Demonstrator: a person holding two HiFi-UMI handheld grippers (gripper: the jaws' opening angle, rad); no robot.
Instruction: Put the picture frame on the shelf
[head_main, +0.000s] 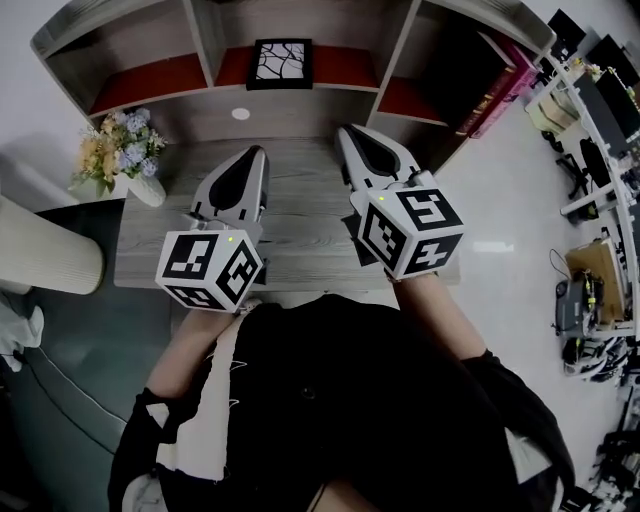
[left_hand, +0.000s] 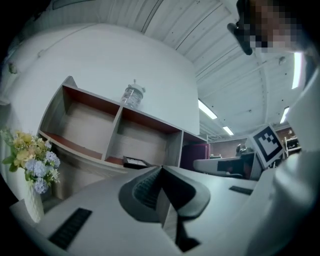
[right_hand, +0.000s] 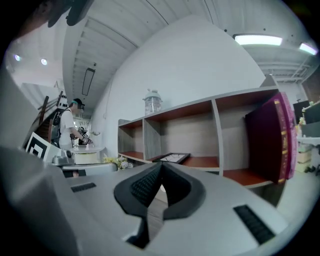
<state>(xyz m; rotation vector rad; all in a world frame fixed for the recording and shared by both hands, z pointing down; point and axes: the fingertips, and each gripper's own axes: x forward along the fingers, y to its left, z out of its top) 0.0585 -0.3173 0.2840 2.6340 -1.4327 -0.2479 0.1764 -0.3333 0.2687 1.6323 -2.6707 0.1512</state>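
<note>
Grey wood grain covers the shelf (head_main: 205, 35) and the worktop (head_main: 300, 200) before it, and the shelf's red-floored bays face the person for easy reach. The left tongs (head_main: 258, 152) and right tongs (head_main: 345, 130) hover level over the worktop, each pressed fully together with nothing between, as suits hands with no load. The picture frame (head_main: 280, 63) lies flat in the middle bay, so the placing looks finished.
</note>
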